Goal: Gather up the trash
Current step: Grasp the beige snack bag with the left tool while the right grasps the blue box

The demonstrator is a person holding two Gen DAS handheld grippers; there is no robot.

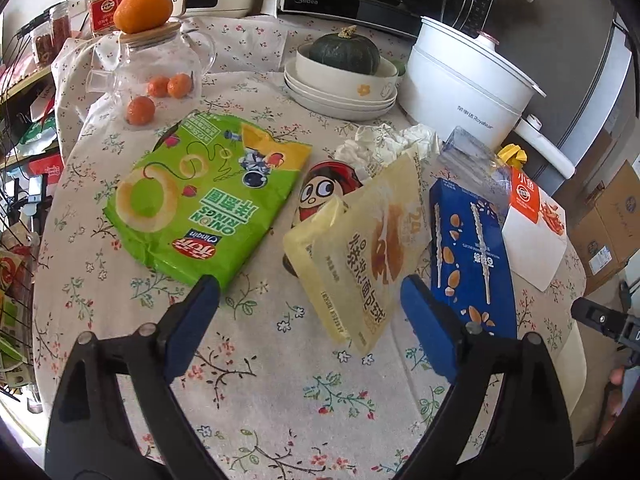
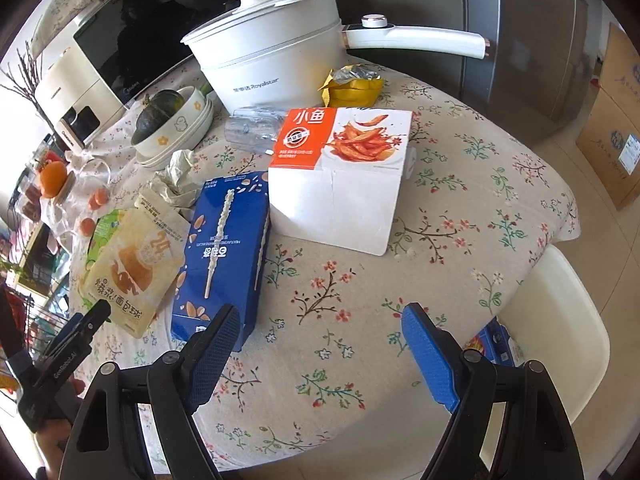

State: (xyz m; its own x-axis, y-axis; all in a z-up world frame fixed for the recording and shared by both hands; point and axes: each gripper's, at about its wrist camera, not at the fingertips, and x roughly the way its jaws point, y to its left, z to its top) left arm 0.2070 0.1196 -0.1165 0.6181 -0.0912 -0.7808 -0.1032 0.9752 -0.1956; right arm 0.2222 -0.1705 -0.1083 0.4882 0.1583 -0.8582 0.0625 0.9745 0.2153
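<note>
Trash lies on the floral tablecloth. A green onion-rings bag, a yellow bread wrapper, a blue almond-stick box, crumpled tissue, a clear plastic container and an orange-white fish-snack box show in the left wrist view. My left gripper is open and empty, just before the yellow wrapper. My right gripper is open and empty, above bare cloth right of the blue box, in front of the fish-snack box. A yellow wrapper lies behind it.
A white electric pot, stacked bowls holding a green squash, a glass teapot with an orange on its lid and small oranges stand at the back. A white chair stands at the table's right edge. Cardboard boxes sit on the floor.
</note>
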